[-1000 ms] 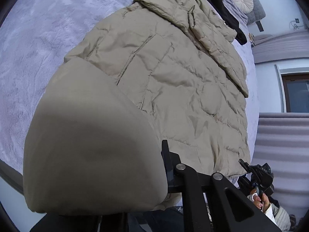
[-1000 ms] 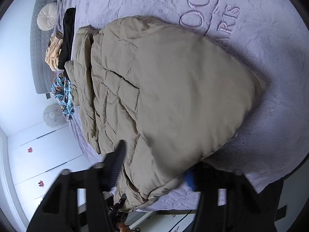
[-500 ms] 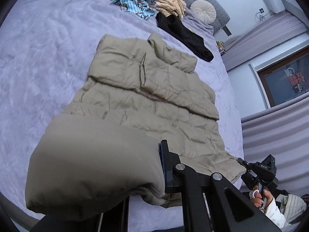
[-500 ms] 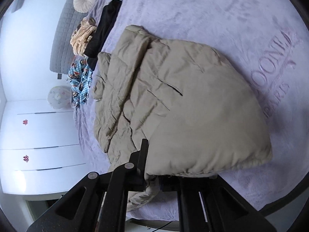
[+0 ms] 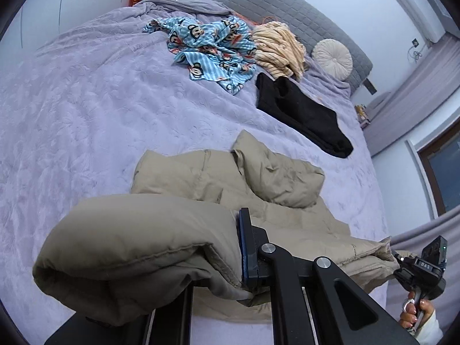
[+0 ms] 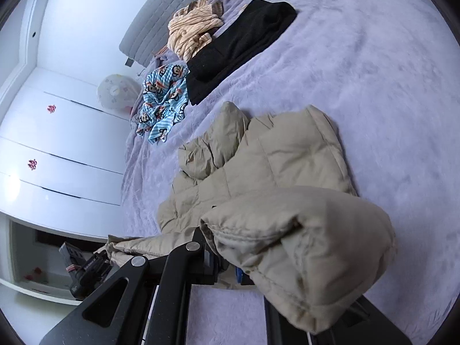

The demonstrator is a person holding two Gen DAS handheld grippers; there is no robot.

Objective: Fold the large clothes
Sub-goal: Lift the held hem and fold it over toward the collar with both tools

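Observation:
A beige puffer jacket (image 5: 258,172) lies on the lavender bed cover (image 5: 86,115), its collar end toward the headboard. My left gripper (image 5: 240,258) is shut on one corner of the hem, which hangs lifted in a thick fold. In the left wrist view my right gripper (image 5: 396,254), in a person's hand, grips the other hem corner at the far right. The right wrist view shows the jacket (image 6: 287,155) with my right gripper (image 6: 227,261) shut on its bunched edge. There my left gripper (image 6: 107,254) holds the hem at lower left.
Near the grey headboard (image 5: 273,3) lie a blue monkey-print garment (image 5: 212,49), a striped cream garment (image 5: 279,49), a black garment (image 5: 302,115) and a round cushion (image 5: 332,59). White wardrobe doors (image 6: 57,143) stand beside the bed. A window (image 5: 442,172) is on the right.
Both grippers have risen and swung toward the headboard, lifting the hem off the bed. The right jaws, open a second ago, have shut on the jacket's edge. The right gripper has rolled.

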